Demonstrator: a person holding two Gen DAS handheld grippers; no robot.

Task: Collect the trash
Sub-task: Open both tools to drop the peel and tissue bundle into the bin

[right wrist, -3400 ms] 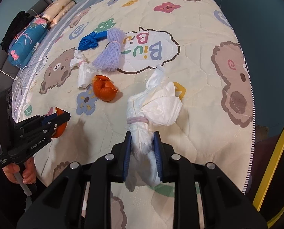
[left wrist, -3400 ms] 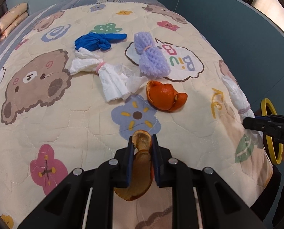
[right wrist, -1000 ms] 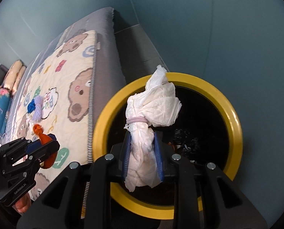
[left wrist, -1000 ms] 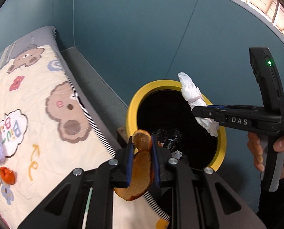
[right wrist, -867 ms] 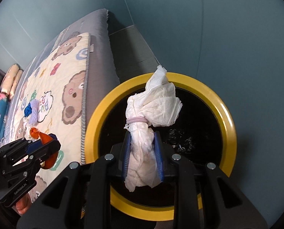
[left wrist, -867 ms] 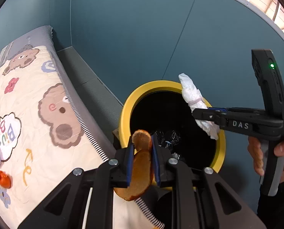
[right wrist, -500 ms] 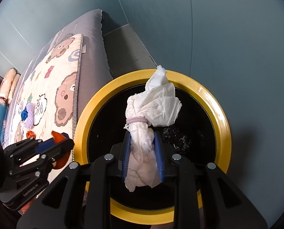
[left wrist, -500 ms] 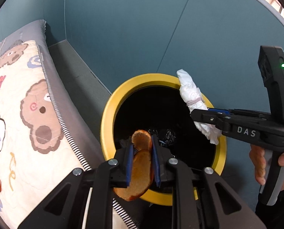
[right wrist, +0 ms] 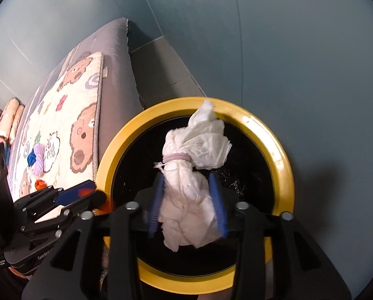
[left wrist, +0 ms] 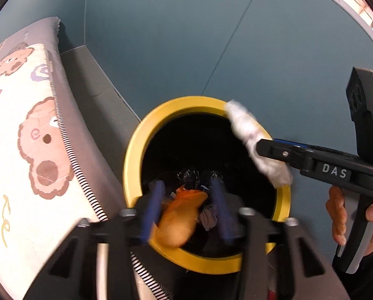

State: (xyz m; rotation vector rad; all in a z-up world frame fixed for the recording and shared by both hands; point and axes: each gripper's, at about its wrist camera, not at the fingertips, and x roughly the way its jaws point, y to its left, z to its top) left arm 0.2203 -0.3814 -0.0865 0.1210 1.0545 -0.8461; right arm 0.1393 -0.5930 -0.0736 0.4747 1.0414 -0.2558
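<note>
As both tools' jaws were opening, my left tool [left wrist: 186, 207] released the orange peel [left wrist: 179, 221] and my right tool [right wrist: 186, 205] the tissue bundle [right wrist: 194, 175], directly above the yellow bin [right wrist: 281, 165].

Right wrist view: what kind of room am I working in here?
Most likely a bedroom. A bed with a bear-print quilt runs along a plain blue wall, rolled pillows lie at its far end, and a yellow-rimmed trash bin stands beside it.

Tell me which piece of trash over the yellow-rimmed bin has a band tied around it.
The white crumpled tissue bundle between the right gripper fingers: a pale band cinches it. The orange peel at the left gripper has none.
</note>
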